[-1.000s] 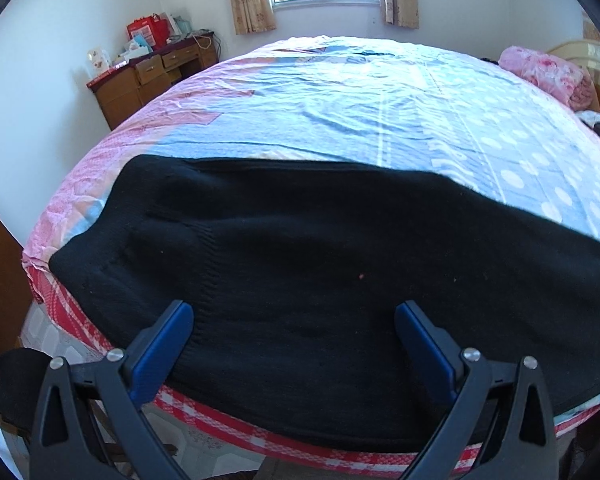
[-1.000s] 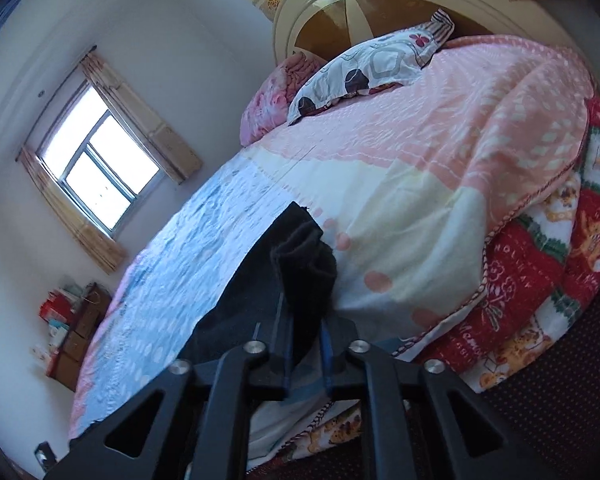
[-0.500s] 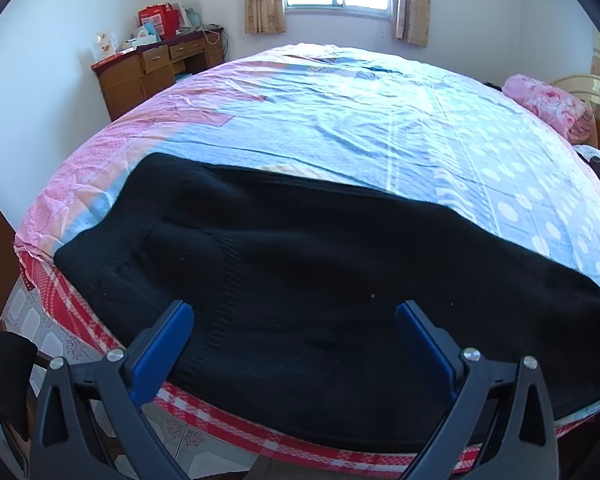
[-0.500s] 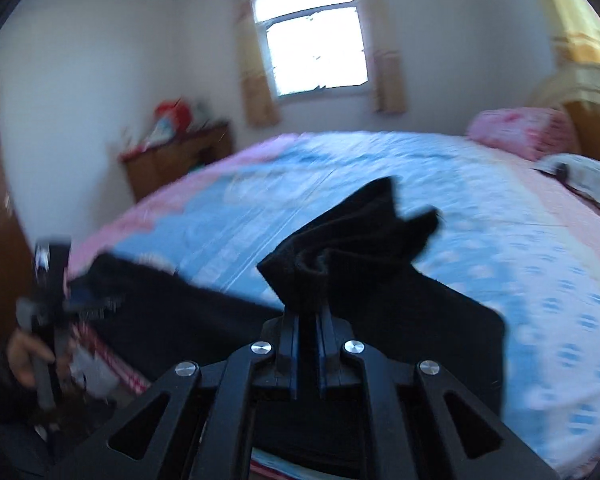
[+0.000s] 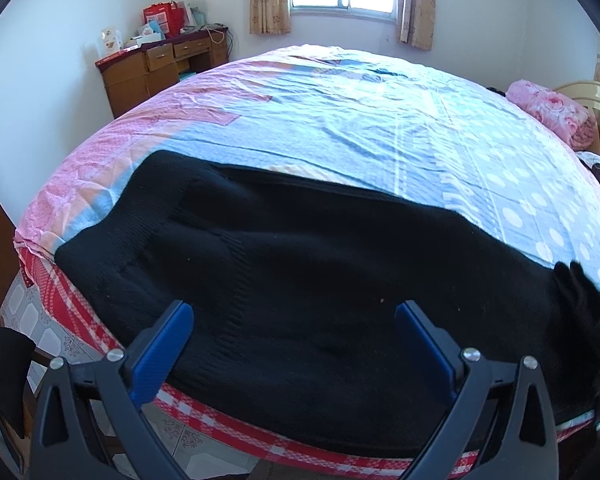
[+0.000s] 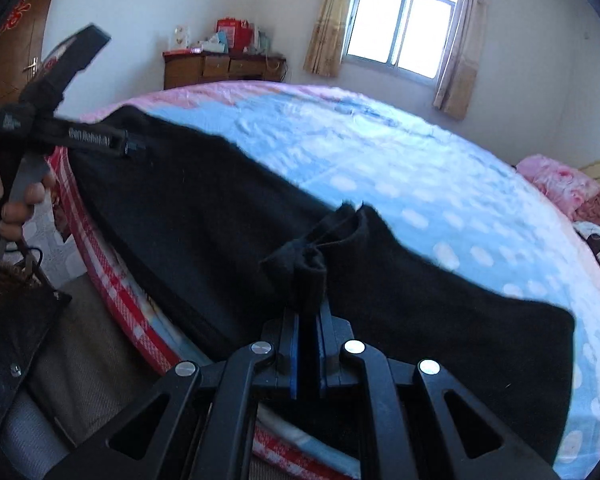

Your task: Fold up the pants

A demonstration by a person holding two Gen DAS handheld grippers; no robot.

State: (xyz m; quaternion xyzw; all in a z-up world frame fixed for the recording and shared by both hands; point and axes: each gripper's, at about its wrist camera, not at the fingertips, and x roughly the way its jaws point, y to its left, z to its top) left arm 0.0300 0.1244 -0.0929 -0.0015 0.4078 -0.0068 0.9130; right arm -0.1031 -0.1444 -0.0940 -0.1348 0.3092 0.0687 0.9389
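Black knit pants (image 5: 300,280) lie flat along the bed (image 5: 340,120) edge, long axis crosswise to the spread, empty left gripper (image 5: 294,336) hovering above them, while the right gripper (image 6: 307,316), nearer the leg end, pinches a bunched cuff (image 6: 306,260).

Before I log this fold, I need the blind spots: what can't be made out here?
- Left wrist view: the pants' right end is cut off by the lens rim.
- Right wrist view: how much cloth sits inside the shut right hand-held gripper; the bunched cuff hides it.
- Right wrist view: the left hand-held gripper's fingertips, black on black.
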